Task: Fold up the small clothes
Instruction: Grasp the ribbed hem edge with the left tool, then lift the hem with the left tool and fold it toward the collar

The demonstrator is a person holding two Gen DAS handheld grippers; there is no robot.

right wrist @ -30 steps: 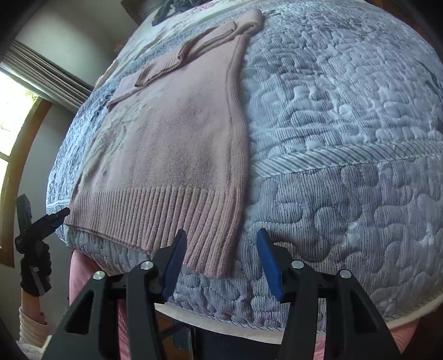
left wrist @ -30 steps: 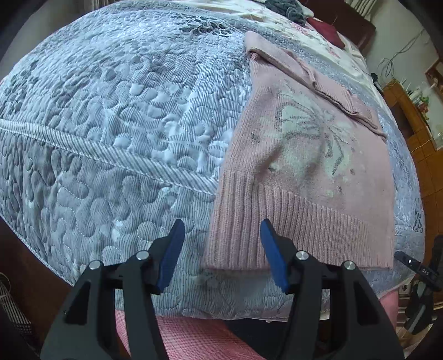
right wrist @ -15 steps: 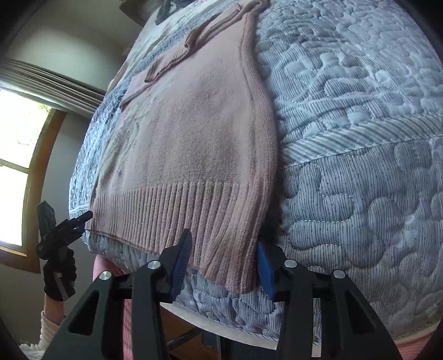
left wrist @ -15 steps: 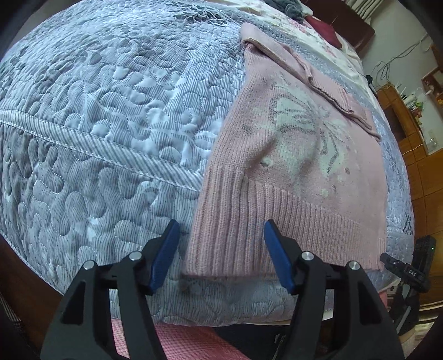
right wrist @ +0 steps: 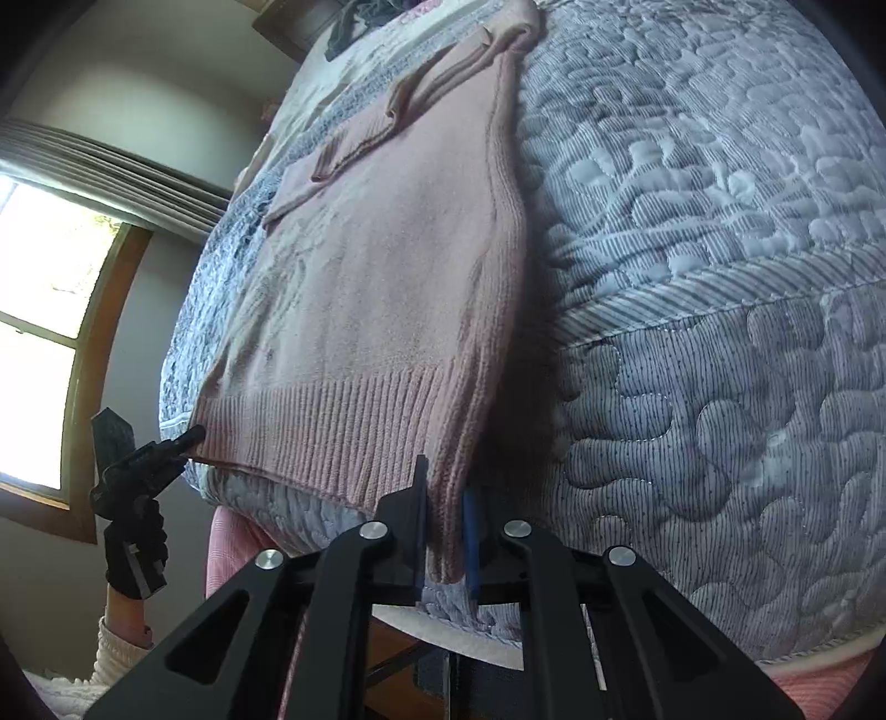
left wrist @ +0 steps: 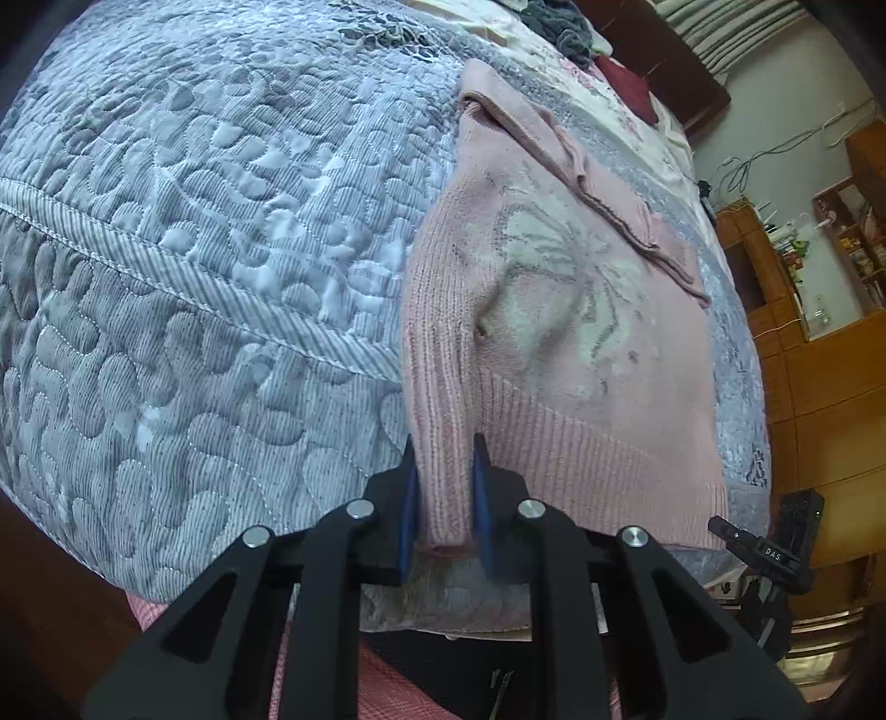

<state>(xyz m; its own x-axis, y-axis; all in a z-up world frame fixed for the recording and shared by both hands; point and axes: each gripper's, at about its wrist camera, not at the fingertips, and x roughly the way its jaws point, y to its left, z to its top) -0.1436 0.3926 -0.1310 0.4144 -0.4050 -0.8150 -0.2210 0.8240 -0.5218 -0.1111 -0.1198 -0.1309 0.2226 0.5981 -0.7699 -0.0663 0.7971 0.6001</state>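
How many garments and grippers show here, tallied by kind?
Pink sweaters: 1, the pink sweater, hem pinched at both corners.
Grippers: 2, the left gripper and the right gripper, both shut on the hem.
Dark clothes heaps: 1, the grey pile at the bed's far end.
Total: 4.

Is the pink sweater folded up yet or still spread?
Mostly spread: the pink sweater lies flat on the quilt, sleeves folded across the top. Both tongs pinch hem corners, left, right.

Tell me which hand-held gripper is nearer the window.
Left. The left hand-held gripper grips the pink sweater's hem corner on the window side; the right hand-held gripper grips the opposite corner, farther from it.
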